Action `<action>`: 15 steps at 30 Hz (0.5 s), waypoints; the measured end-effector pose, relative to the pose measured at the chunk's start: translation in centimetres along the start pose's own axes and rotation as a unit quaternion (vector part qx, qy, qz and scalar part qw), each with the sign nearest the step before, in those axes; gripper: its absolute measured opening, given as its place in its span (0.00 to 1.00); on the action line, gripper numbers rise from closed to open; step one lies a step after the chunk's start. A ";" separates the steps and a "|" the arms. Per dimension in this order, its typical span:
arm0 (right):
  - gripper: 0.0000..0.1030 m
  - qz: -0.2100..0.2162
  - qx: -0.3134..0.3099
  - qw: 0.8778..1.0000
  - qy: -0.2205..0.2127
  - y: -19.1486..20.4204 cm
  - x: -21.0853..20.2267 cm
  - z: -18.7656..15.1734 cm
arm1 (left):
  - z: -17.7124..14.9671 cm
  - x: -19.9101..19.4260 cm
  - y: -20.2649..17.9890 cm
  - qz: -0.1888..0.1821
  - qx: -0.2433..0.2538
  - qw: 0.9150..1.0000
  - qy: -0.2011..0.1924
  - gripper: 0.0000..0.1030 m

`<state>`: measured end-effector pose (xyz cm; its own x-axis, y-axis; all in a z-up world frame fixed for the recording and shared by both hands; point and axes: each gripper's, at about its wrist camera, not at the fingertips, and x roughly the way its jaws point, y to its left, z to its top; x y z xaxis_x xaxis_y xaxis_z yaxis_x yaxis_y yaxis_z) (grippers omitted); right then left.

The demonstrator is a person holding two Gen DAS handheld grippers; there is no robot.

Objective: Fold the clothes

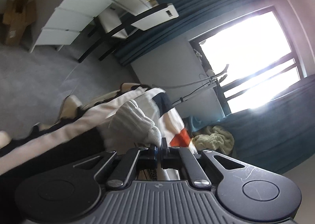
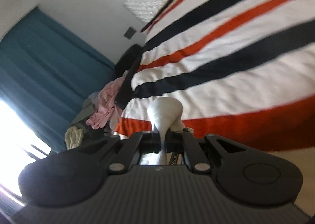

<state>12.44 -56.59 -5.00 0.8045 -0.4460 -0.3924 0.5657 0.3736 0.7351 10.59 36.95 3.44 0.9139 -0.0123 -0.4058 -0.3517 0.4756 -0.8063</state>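
Observation:
A white ribbed knit garment (image 1: 132, 123) bunches just ahead of my left gripper (image 1: 161, 146). The jaws are pressed together with white cloth showing between and behind them. In the right wrist view a fold of the same white fabric (image 2: 165, 112) rises from my right gripper (image 2: 160, 138), which is shut on it. It hangs in front of the bed's striped white, orange and black cover (image 2: 226, 51). Part of the garment runs down-left as a blurred white and black band (image 1: 59, 137). Both views are tilted and motion-blurred.
Pink clothes (image 2: 106, 106) and a cream garment (image 2: 73, 137) are heaped at the bed's edge by teal curtains (image 2: 39, 62). A white drawer unit (image 1: 74, 19), a chair (image 1: 122, 25) and a cardboard box (image 1: 15, 19) stand across the grey carpet. Beige shoes (image 1: 69, 106) lie near.

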 end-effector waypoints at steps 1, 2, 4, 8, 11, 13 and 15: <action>0.05 0.002 -0.010 1.000 0.000 1.2 0.7 0.2 | 0.5 1.6 -1.1 0.004 0.006 1.000 -0.004 0.02; 0.05 0.002 -0.021 1.000 0.001 2.5 1.8 0.3 | 1.0 3.4 -1.9 0.007 0.008 1.000 -0.007 0.02; 0.05 -0.007 -0.049 0.999 0.003 5.3 5.6 -0.4 | 1.9 7.4 -3.5 0.014 0.012 1.000 -0.012 0.02; 0.05 -0.027 -0.105 0.994 0.007 10.1 13.9 -3.2 | 2.8 16.5 -6.4 0.031 0.054 0.998 -0.021 0.02; 0.05 -0.049 -0.124 0.991 0.009 11.4 20.1 -6.0 | 2.6 23.8 -7.0 0.051 0.071 0.996 -0.014 0.02; 0.06 -0.066 -0.148 0.987 0.019 11.8 23.8 -8.0 | 2.5 27.9 -7.3 0.062 0.067 0.996 -0.004 0.02; 0.06 -0.082 -0.173 0.981 0.027 12.1 27.1 -9.8 | 2.7 30.9 -7.3 0.075 0.071 0.995 0.005 0.03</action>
<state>42.91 -56.18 -12.19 0.7012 -0.4822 -0.5252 0.7079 0.5588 0.4320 41.96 35.43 -2.03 0.8510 0.0587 -0.5219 -0.4505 0.5923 -0.6680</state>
